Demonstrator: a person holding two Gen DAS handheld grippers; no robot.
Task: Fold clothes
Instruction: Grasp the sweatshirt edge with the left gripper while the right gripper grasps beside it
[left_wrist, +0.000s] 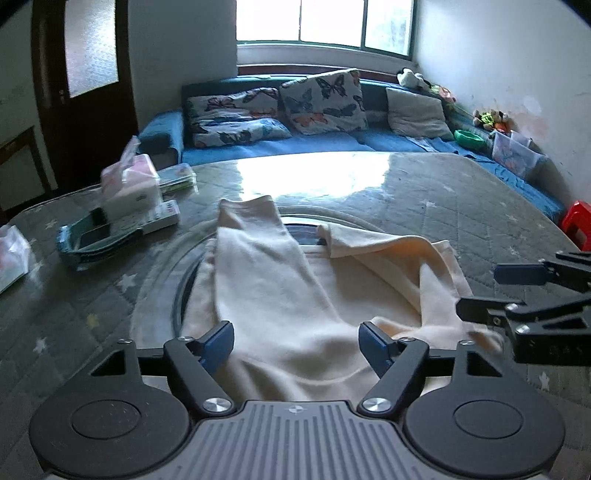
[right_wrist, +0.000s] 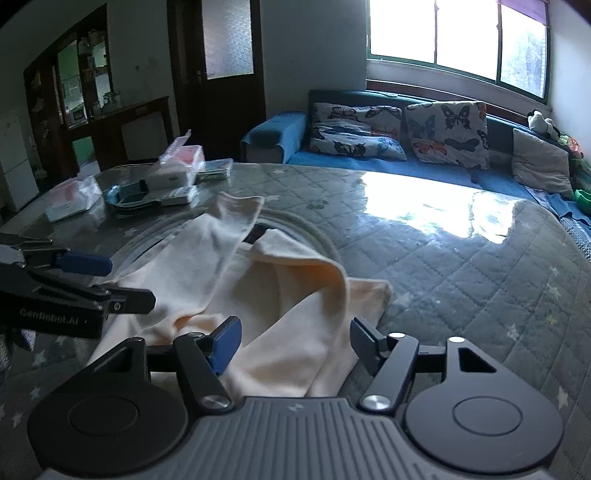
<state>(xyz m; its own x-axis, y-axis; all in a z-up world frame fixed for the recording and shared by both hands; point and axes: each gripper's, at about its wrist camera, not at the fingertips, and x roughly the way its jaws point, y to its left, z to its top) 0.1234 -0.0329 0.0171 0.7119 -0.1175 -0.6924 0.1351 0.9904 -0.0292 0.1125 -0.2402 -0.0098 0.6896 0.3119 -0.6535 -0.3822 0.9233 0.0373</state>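
garment: cream top (left_wrist: 280, 295), rumpled, lying mid-surface toward the near edge; one sleeve (left_wrist: 251, 229) runs toward the far edge, a fold (left_wrist: 373, 240) is flipped over on its right side
surface: glass over grey quilted star cloth (left_wrist: 461, 206), inset round ring partly under the garment
left gripper (left_wrist: 296, 347): fingers (left_wrist: 218, 343) partly open, cloth lying between them, pads not pressing it; low over the garment's near-left part
right gripper (right_wrist: 293, 341): fingers (right_wrist: 225, 341) partly open, straddling the garment's near-right edge; left pad touching or just beside cloth, right pad clear of it, no grip
spacing: the two grippers close side by side, each visible in the other's view
far-left corner: tissue pack (left_wrist: 129, 181), remote (left_wrist: 159, 218), teal tray (left_wrist: 92, 240), plastic bag (right_wrist: 74, 197)
beyond far edge: blue sofa (left_wrist: 332, 142) with butterfly cushions (left_wrist: 325, 101), under a window (left_wrist: 325, 22)
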